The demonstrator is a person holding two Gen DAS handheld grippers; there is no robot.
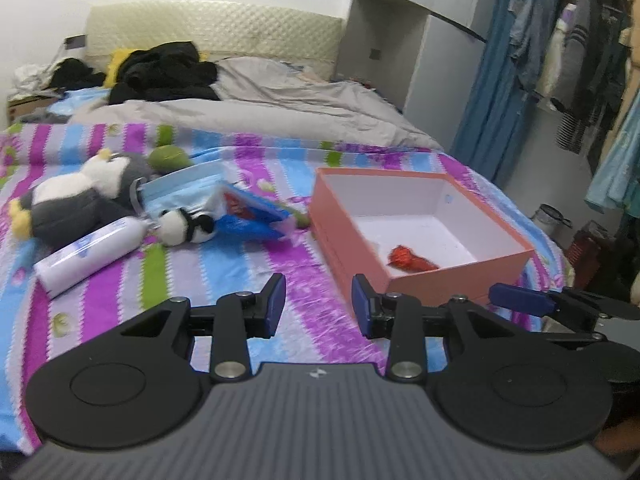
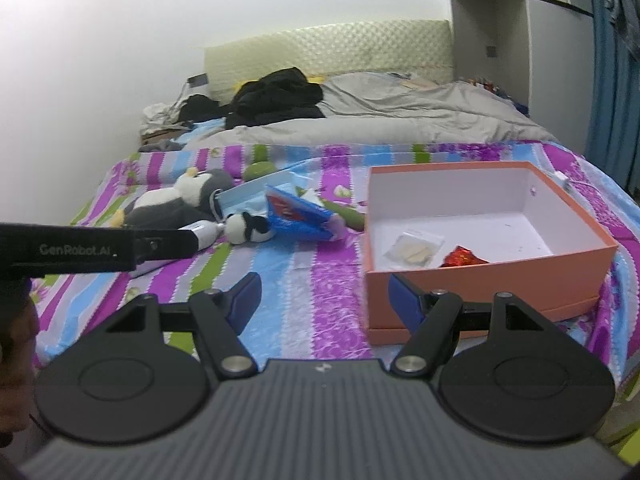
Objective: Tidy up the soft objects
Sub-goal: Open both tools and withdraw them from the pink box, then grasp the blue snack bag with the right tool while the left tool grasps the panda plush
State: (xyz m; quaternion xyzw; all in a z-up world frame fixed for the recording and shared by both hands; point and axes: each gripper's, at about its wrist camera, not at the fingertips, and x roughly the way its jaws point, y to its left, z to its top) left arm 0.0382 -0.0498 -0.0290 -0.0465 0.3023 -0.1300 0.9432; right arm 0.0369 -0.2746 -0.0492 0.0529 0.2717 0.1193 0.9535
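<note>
An open orange box (image 1: 460, 280) (image 2: 480, 280) sits on the striped bedspread, holding a red wrapper (image 1: 412, 261) (image 2: 462, 258) and a clear packet (image 2: 414, 250). Left of it lies a pile: a grey penguin plush (image 1: 76, 204) (image 2: 168, 204), a small panda plush (image 1: 184, 226) (image 2: 250, 230), a blue face mask (image 1: 180, 192) (image 2: 248, 196), a blue snack bag (image 1: 252, 216) (image 2: 298, 212), a white tissue roll (image 1: 88, 254) and a green plush (image 1: 168, 156) (image 2: 260, 168). My left gripper (image 1: 319, 306) is open and empty, near the box's front left corner. My right gripper (image 2: 324, 300) is open and empty before the box.
A grey duvet (image 1: 260, 108) and black clothes (image 1: 168, 72) lie at the head of the bed. Clothes hang on a rack (image 1: 580, 60) at the right. The left gripper's body (image 2: 80, 248) crosses the right wrist view at the left.
</note>
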